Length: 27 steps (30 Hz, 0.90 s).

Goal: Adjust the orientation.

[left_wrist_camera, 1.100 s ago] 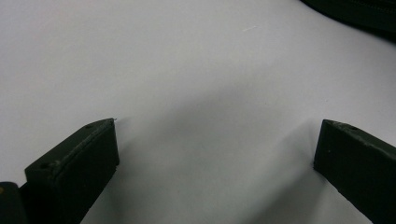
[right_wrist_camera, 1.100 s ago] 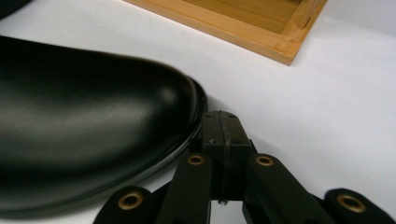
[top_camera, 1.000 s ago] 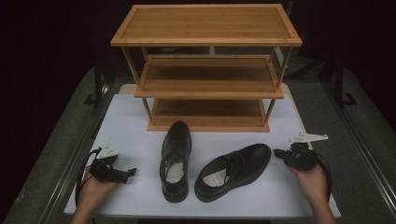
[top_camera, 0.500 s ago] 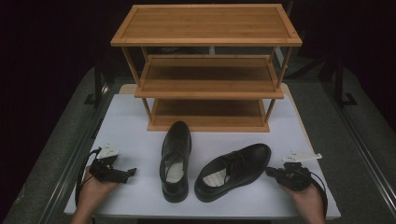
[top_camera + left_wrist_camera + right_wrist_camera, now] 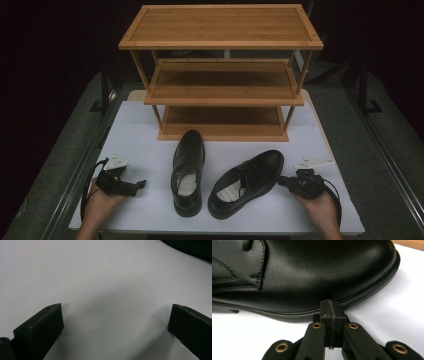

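Note:
Two black leather dress shoes lie on the white table top (image 5: 145, 125). The left shoe (image 5: 189, 170) points straight at the wooden rack (image 5: 222, 75). The right shoe (image 5: 247, 180) lies angled, its toe toward the right. My right gripper (image 5: 282, 181) is shut with nothing in it, its tips at the welt of the right shoe (image 5: 312, 277) near the toe; in the right gripper view the closed jaws of the gripper (image 5: 331, 307) meet at the sole edge. My left gripper (image 5: 141, 184) rests at the front left, open over bare table (image 5: 112, 290).
The three-tier bamboo rack stands at the back of the table, its shelves bare. Dark floor and metal rails (image 5: 385, 140) flank the table. The front edge of the table lies just under both hands.
The right hand drew back toward the front edge and swung its shut gripper leftward up to the right shoe's toe side. The left gripper stayed put.

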{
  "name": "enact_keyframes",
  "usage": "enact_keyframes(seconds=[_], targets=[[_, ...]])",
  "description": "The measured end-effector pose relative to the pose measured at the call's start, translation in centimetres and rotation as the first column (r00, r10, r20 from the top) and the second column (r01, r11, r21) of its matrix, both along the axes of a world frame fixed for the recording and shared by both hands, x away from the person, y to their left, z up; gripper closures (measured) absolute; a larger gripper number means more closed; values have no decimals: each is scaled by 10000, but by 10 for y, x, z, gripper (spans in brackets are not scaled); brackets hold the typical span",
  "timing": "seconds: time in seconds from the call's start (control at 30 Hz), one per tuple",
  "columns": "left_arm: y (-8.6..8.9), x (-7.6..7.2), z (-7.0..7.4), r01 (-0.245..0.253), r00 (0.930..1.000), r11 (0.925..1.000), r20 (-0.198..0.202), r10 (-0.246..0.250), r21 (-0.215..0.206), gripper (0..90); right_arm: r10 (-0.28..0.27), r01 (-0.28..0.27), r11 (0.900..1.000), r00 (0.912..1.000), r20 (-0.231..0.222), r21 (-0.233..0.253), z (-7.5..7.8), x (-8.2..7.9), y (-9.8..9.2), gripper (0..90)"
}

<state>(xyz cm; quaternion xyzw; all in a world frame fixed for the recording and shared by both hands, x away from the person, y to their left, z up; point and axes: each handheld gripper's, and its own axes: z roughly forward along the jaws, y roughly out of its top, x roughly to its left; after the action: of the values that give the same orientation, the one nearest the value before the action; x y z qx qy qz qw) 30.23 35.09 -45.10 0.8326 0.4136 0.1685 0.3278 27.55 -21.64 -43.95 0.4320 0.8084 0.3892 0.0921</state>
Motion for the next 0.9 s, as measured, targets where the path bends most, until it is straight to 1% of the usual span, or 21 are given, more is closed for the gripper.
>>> enact_keyframes(seconds=[0.37, 0.4, 0.53, 0.67, 0.9], targets=[[0, 0, 0, 1, 10000, 10000, 3, -1, 3, 0, 230, -231, 9997, 9997, -59, -63, 2, 18, 18, 898], [0, 0, 0, 1, 10000, 10000, 1, -1, 3, 0, 268, -268, 9996, 9996, -20, -68, 2, 20, 20, 898], [0, 0, 0, 1, 10000, 10000, 2, -1, 2, 0, 337, -338, 9994, 9994, -97, -88, 3, 29, 27, 898], [0, 0, 0, 2, 10000, 10000, 5, -2, 3, 0, 423, -423, 9990, 9991, -30, -137, 4, 38, 36, 898], [0, 0, 0, 1, 10000, 10000, 2, -1, 0, 0, 597, -597, 9982, 9982, 4, -4, 4, 54, 51, 898]])
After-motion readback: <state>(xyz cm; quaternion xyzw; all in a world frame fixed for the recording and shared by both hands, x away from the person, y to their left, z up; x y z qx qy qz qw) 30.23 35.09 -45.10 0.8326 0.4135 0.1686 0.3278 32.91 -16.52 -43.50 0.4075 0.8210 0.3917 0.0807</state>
